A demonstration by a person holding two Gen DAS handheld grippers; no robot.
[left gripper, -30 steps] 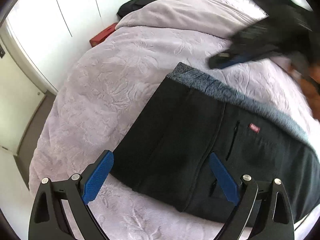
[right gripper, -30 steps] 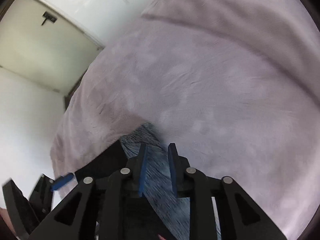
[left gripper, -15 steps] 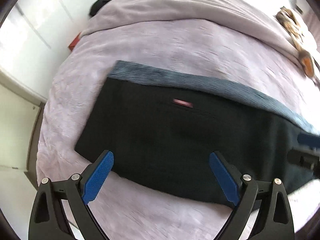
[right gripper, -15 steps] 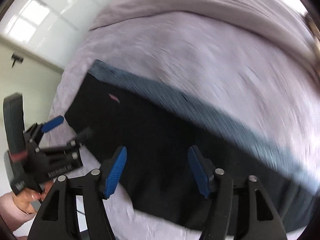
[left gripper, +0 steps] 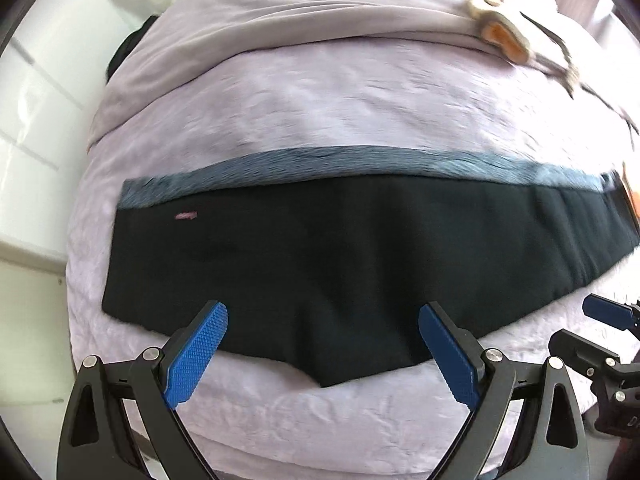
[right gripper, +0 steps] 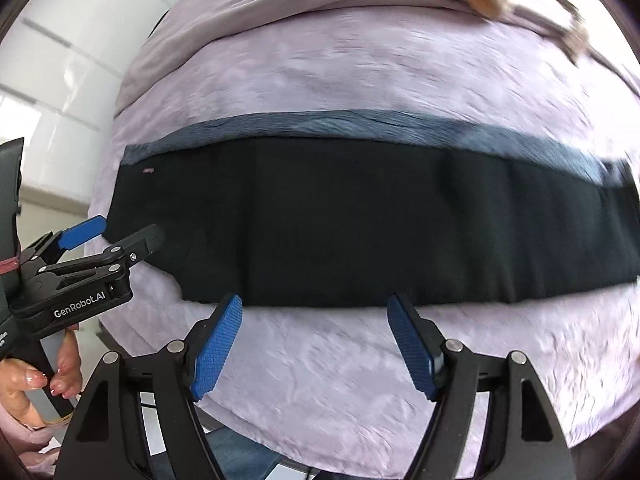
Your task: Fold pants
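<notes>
- Right wrist view: my right gripper (right gripper: 316, 346) is opening, nothing between its pads; left gripper (left gripper: 322, 354) spread, empty.
- Pants (right gripper: 360, 220) lie lengthwise, folded, flat on the lilac bedspread (right gripper: 360, 380).
- Risk: pinching only the top layer would drag the fold askew.

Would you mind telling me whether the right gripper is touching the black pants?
Apart. In the right wrist view the right gripper, its jaws opening, hangs over bare lilac bedspread, nothing between them; the black pants lie beyond.
</notes>
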